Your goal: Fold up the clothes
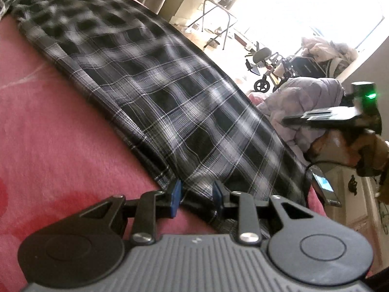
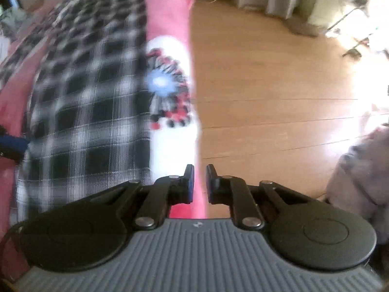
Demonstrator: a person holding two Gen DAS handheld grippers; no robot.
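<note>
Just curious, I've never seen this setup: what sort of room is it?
Probably a bedroom at home: a plaid garment lies on a pink bedspread, with a wooden floor beside it and a wheelchair beyond.

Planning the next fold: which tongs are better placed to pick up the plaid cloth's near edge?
Left. The left tongs are open astride the black-and-white plaid cloth's near edge on the pink blanket. The right tongs are open and empty at the bed's edge, beside the cloth.

A checked garment [image 1: 155,92] lies spread on a blanket [image 1: 48,133], stretching ahead of the left gripper [image 1: 197,194], its near edge between the jaws. The blanket extends to their left. Ahead of the right gripper's [image 2: 199,182] jaws is the blanket's edge, garment to the left, wooden floor [image 2: 267,92] to the right.
</note>
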